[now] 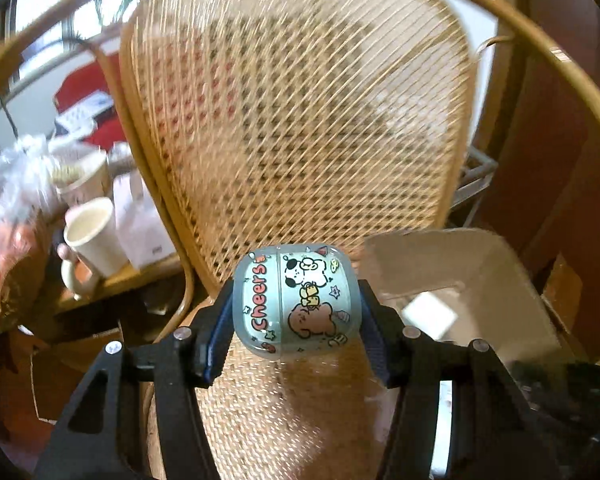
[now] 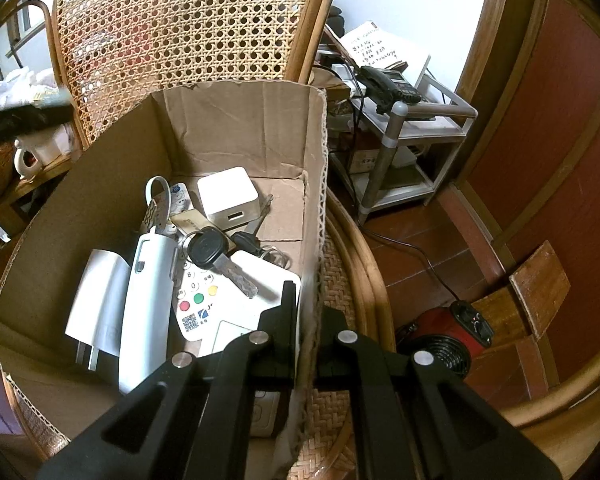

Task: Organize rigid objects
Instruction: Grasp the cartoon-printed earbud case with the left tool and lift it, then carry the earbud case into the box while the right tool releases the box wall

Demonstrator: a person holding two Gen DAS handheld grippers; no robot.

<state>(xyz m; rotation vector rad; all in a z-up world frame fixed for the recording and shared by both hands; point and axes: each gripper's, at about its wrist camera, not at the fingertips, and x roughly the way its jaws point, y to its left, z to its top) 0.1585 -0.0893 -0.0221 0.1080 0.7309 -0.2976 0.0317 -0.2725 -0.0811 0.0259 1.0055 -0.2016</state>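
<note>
Left gripper (image 1: pixel 296 300): blue pads clamped on both sides of a small rounded case (image 1: pixel 296 298), pale blue-green, cartoon animals and "cheers" printed on it. Case is held up clear of the chair seat (image 1: pixel 300 408), in front of the woven cane chair back (image 1: pixel 300 120). Left view is motion-blurred, so fine detail past the case is soft.

Right gripper (image 2: pixel 306 344): fingers together, pinching the near-right wall of the cardboard box (image 2: pixel 244 116); one finger inside the box, one outside. Box sits on the cane chair, open top.

Box contents, right view:
- white cube charger (image 2: pixel 228 198) near the back, port facing the camera
- black car key (image 2: pixel 220 260) lying on top of a white keypad device (image 2: pixel 228 300) with red, green and yellow buttons
- tall white cylindrical gadget (image 2: pixel 146 308) left of the keypad device
- white plug adapter (image 2: pixel 96 312) further left, prongs toward the near wall
- white strap loop (image 2: pixel 158 196) plus a few small items behind it, too cluttered to identify

In the left view the same box (image 1: pixel 460 280) shows to the right of the held case, blurred, something white inside.

Surroundings: cream mug (image 1: pixel 92 240) and plastic bags on a side table left of the chair. Right of the chair, a metal rack (image 2: pixel 396 152) with a black phone handset (image 2: pixel 388 80) and a notepad; small red fan heater (image 2: pixel 448 340) on the wood floor.
</note>
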